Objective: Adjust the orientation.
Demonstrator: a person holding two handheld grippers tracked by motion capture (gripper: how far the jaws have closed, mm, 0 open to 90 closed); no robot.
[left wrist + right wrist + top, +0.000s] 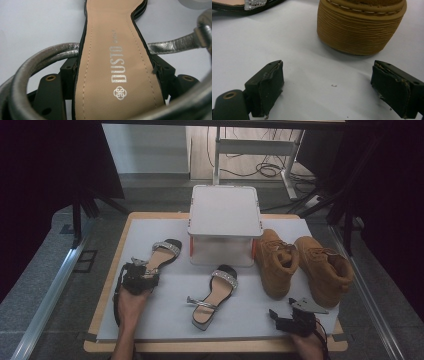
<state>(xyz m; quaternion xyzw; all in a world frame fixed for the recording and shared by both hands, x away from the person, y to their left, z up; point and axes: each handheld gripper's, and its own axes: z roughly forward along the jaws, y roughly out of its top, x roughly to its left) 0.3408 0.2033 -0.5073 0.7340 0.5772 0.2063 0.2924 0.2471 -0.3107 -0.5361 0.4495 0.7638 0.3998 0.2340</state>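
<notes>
A flat sandal [165,254] with a tan insole, silver straps and a glittery toe band lies at the left of the white sheet [165,320]. My left gripper [148,271] sits at its heel end. In the left gripper view the black pads [68,75] rest against both edges of the sole [117,62], and the silver ankle strap [45,56] loops over the jaws. The matching sandal [215,295] lies in the middle. My right gripper [283,308] rests at the front right, open with nothing between its jaws [327,75], facing the toe of a tan boot [362,27].
Two tan lace-up boots [275,262] [325,270] stand at the right. A white box-like stand [225,220] with red corners sits at the back middle. The sheet covers a wooden table [107,292]. Metal rails run along both sides on the floor.
</notes>
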